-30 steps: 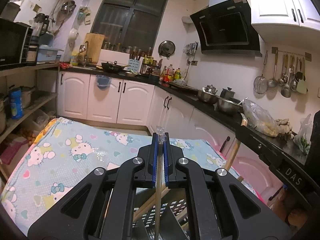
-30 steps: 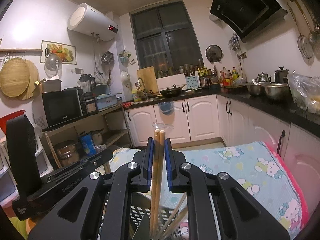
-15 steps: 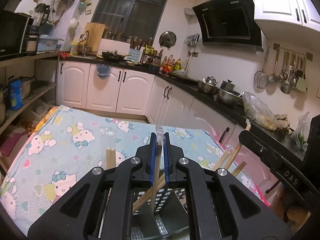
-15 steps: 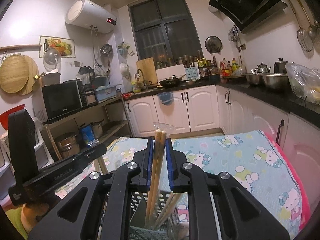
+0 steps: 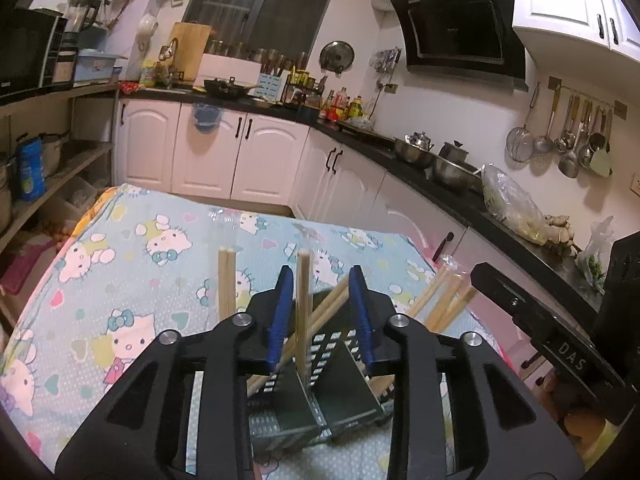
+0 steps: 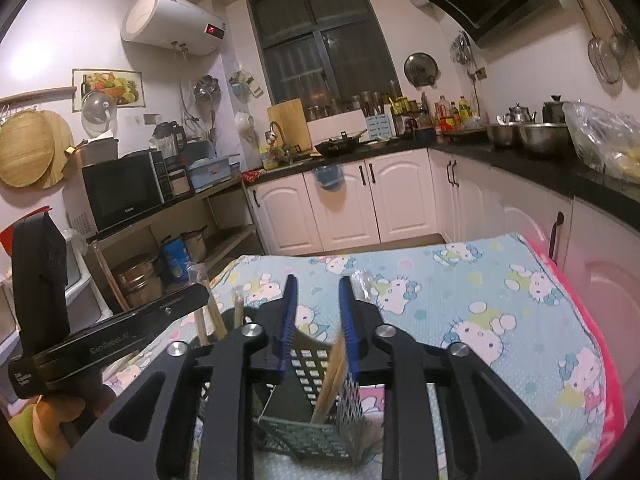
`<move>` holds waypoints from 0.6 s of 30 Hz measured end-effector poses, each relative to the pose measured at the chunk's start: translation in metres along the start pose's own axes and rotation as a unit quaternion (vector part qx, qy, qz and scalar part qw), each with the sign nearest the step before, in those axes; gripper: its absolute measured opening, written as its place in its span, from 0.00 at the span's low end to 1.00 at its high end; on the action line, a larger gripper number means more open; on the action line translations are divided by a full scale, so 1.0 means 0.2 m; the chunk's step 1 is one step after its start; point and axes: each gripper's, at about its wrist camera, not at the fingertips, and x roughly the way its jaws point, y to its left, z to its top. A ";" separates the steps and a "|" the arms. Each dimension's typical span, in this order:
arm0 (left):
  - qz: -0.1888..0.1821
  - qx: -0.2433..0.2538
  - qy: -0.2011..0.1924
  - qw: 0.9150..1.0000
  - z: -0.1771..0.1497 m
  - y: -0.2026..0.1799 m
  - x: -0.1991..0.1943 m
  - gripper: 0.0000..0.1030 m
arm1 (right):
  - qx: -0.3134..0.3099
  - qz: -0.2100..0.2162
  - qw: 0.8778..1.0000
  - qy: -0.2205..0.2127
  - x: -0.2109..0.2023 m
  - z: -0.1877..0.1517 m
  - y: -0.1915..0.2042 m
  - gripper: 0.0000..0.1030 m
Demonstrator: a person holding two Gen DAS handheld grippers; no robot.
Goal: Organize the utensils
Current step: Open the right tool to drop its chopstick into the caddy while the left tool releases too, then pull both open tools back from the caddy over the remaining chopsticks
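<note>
Both claws are letting go over the perforated utensil caddy (image 5: 320, 364) on the cartoon-cat tablecloth (image 5: 132, 280). Left gripper (image 5: 320, 312): jaws opening, one wooden chopstick (image 5: 304, 304) stands loose between the pads, lower end inside the caddy. Right gripper (image 6: 316, 320): jaws opening, chopstick pair (image 6: 334, 372) leans against the right pad, already dropped into the caddy. More chopsticks (image 5: 444, 300) lean in the caddy's far side. None visible on the cloth outside the caddy, so the task looks nearly done.
</note>
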 end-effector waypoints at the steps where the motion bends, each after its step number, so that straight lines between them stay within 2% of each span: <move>1: 0.002 -0.001 0.002 1.000 0.00 0.00 0.00 0.25 | 0.002 0.000 1.000 0.001 -0.01 0.00 0.00 0.24; 6: 0.003 -0.009 0.005 1.000 -0.02 0.01 -0.03 0.31 | -0.004 -0.003 1.000 0.010 -0.05 -0.02 0.01 0.30; 11: 0.000 -0.015 0.006 1.000 -0.02 0.00 -0.08 0.47 | -0.011 -0.005 1.000 0.017 -0.09 -0.04 0.02 0.34; 15: 0.000 -0.020 0.008 1.000 -0.04 0.00 -0.11 0.54 | -0.013 -0.009 1.000 0.024 -0.13 -0.07 0.02 0.40; 18: 0.000 -0.026 0.008 1.000 -0.06 0.01 -0.14 0.64 | -0.010 -0.009 1.000 0.029 -0.15 -0.09 0.02 0.42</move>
